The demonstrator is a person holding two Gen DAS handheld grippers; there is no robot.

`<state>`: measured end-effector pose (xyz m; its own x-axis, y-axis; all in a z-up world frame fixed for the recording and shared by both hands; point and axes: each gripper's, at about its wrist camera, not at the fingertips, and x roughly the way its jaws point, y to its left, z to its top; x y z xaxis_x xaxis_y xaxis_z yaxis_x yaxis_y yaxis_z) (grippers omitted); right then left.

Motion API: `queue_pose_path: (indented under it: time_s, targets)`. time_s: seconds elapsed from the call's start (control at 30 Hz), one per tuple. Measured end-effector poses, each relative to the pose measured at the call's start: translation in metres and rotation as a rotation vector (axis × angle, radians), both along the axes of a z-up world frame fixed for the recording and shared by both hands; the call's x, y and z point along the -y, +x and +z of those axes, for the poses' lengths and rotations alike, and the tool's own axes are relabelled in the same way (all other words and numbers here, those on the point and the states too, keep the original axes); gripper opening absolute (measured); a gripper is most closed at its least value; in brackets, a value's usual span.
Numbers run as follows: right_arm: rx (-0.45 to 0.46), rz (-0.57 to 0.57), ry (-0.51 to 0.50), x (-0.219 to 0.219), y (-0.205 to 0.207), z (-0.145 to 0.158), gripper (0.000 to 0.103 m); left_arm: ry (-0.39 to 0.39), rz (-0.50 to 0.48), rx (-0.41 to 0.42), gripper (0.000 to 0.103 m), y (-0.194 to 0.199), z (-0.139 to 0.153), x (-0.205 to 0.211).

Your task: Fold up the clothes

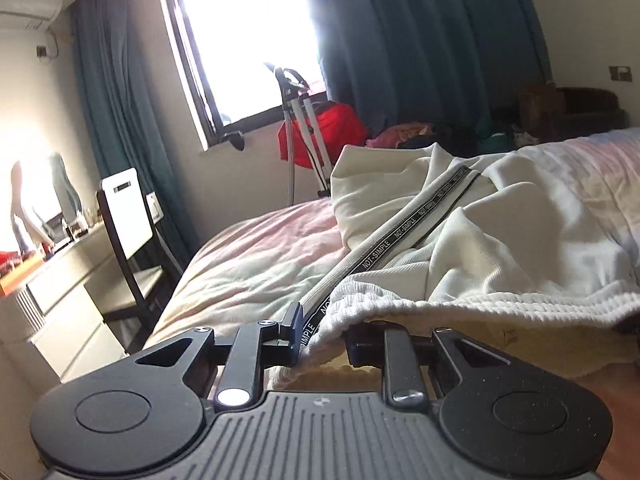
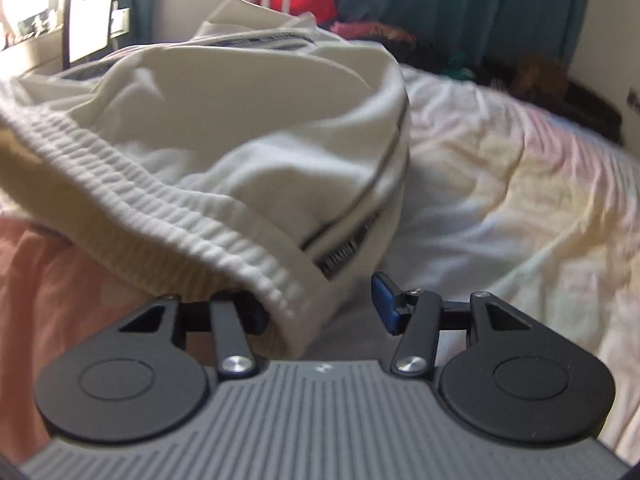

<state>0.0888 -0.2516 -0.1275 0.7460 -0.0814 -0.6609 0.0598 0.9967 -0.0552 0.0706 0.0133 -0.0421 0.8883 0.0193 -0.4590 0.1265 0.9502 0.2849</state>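
Cream-white trousers [image 1: 472,240] with a ribbed waistband [image 1: 440,308] and a lettered side stripe [image 1: 400,236] lie crumpled on the bed [image 1: 248,264]. My left gripper [image 1: 324,336] is shut on the waistband's corner where the stripe ends, and the cloth hangs lifted from it. In the right wrist view the same trousers [image 2: 248,128] bulge up ahead. My right gripper [image 2: 320,312] stands open: the waistband's end [image 2: 280,300] drapes over its left finger and hides the pad, while the blue right pad [image 2: 384,304] stands clear of the cloth.
The bed carries a pastel quilt [image 2: 500,184]. A chair [image 1: 128,232] and a pale desk [image 1: 60,280] stand to its left. Beyond the bed are a tripod [image 1: 304,128], a red bag [image 1: 336,128], a heap of clothes [image 1: 460,136] and dark curtains [image 1: 420,40].
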Motion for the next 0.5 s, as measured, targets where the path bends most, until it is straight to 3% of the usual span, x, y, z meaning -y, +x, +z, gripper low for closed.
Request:
queue_pose_path:
  time_s: [0.1,0.23,0.37,0.43,0.5]
  targets:
    - [-0.026,-0.056,0.175,0.023,-0.005,0.007,0.054,-0.031,-0.007,-0.155,0.020,-0.002,-0.019,-0.009]
    - [-0.041,-0.115,0.382,0.045,-0.021,0.012,0.054,-0.020,-0.055,-0.244,0.019,0.001,-0.034,-0.011]
    - [-0.019,-0.135,0.503,0.061,-0.045,0.022,0.054,-0.086,-0.086,-0.275,0.023,-0.010,-0.023,-0.023]
    - [0.016,-0.150,0.558,0.069,-0.058,0.030,0.054,-0.163,-0.080,-0.313,0.027,-0.017,-0.016,-0.032]
    - [0.069,-0.187,0.621,0.081,-0.066,0.033,0.056,-0.308,-0.067,-0.367,0.040,-0.022,-0.009,-0.049]
